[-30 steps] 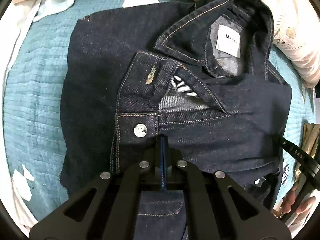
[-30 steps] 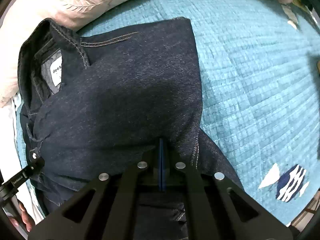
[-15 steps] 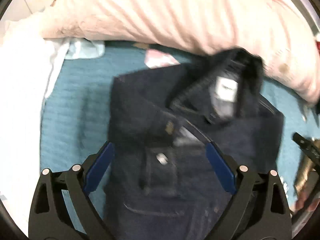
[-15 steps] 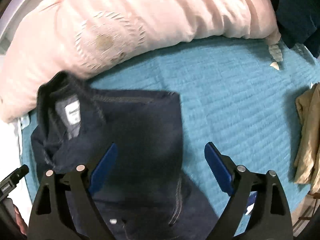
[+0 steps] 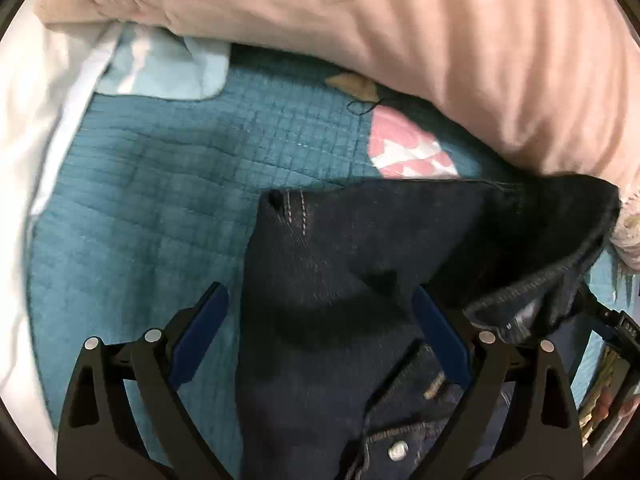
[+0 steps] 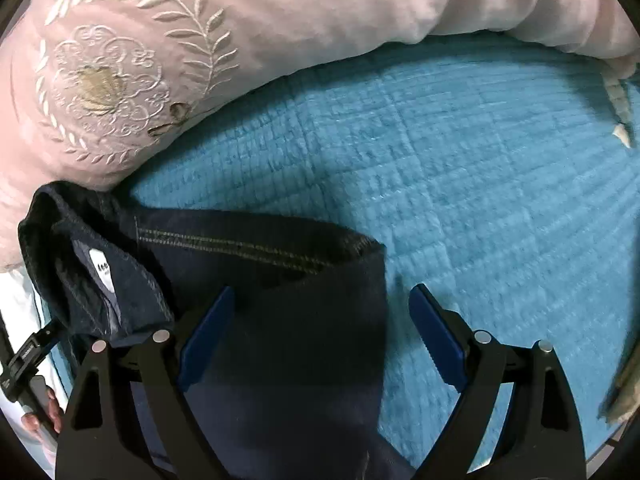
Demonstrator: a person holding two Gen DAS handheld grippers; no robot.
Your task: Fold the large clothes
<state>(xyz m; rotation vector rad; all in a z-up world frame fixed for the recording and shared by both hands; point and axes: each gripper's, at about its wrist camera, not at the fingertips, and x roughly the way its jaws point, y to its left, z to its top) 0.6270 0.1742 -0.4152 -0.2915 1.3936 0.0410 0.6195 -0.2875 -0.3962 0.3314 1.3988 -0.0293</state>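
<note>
Denim jacket (image 5: 340, 280), dark, folded, collar up, on teal quilt (image 6: 460, 160).

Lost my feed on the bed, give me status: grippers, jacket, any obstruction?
Left gripper and right gripper both open, nothing held. Denim jacket lies folded on teal quilt. Pink pillow touches the collar; otherwise clear.

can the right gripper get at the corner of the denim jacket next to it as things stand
Probably yes. The right gripper is open, and the denim jacket has its stitched corner lying between the blue pads on the teal quilt, nothing covering it.
</note>
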